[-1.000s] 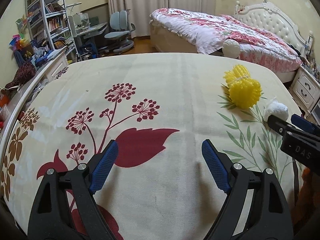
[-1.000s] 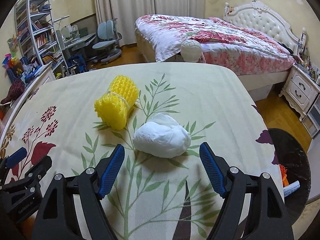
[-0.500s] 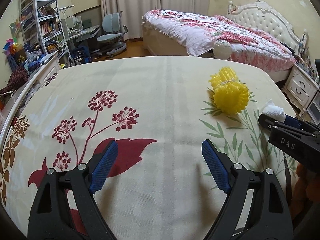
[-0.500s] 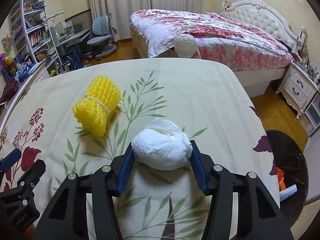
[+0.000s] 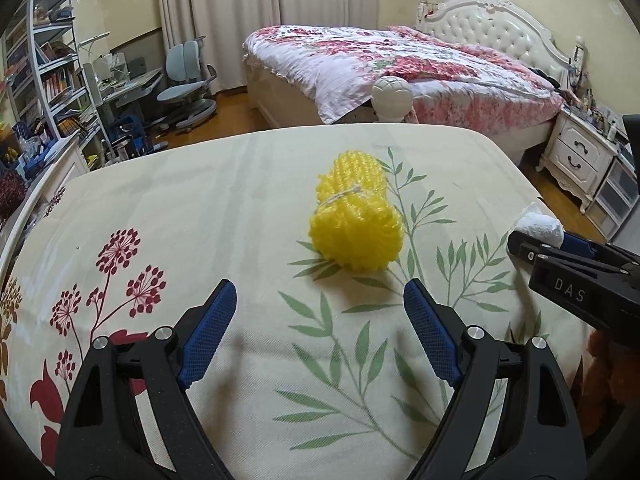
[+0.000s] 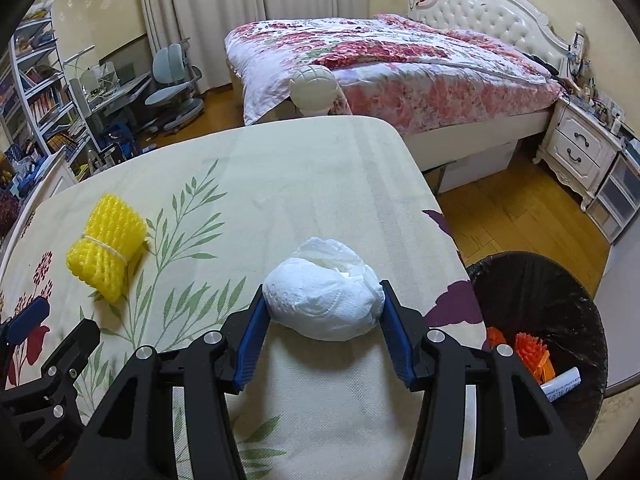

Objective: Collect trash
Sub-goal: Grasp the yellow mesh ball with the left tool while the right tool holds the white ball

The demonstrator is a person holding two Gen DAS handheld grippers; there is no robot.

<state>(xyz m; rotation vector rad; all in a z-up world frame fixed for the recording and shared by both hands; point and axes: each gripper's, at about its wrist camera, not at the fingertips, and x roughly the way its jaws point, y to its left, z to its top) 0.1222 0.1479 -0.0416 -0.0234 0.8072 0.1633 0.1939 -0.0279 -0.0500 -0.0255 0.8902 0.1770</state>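
A crumpled white tissue wad (image 6: 323,304) is clamped between the blue pads of my right gripper (image 6: 322,300), held just above the tablecloth near the table's right edge. The wad also shows at the right of the left wrist view (image 5: 538,229). A yellow foam net roll (image 5: 356,216) tied with a white band lies on the cloth straight ahead of my left gripper (image 5: 320,300), which is open and empty, a short way in front of the roll. The roll shows at the left of the right wrist view (image 6: 107,246).
A black-lined trash bin (image 6: 538,280) stands on the floor right of the table and holds orange scraps (image 6: 528,354). The table has a floral cloth (image 5: 168,208). A bed (image 6: 384,64), a nightstand (image 6: 578,148) and a desk with chairs (image 5: 188,80) lie beyond.
My right gripper closed on the white tissue wad and carried it right toward the table edge. My left gripper moved right until the yellow roll lies straight ahead.
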